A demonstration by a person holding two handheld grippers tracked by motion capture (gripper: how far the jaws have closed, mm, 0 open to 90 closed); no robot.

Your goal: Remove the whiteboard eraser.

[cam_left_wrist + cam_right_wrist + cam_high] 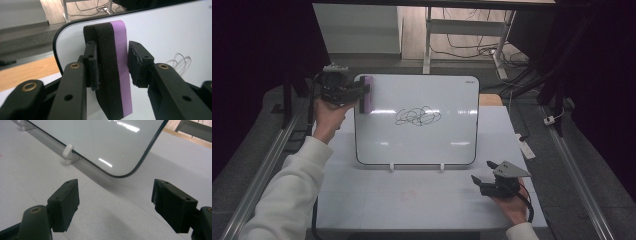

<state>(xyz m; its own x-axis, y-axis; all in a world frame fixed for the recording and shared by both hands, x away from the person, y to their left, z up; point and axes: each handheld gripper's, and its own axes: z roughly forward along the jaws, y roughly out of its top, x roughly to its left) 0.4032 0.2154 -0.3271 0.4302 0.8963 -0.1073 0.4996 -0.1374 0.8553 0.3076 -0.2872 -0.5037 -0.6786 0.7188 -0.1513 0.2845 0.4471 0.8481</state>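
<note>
At whiteboard [417,145] top-left corner, left gripper [110,67] jaws clamp eraser [113,70]; scribble [418,116] mid-board; right gripper [115,205] jaws wide over table [412,200].

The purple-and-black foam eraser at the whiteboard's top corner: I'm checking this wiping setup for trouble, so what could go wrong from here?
1. The left claw pinches the purple-and-black foam eraser at its soft middle; it might twist or slip once dragged.
2. The white, black-edged whiteboard stands propped on two small white clip feet, and the open right claw isn't steadying it, so pressure could tip or slide it.
</note>
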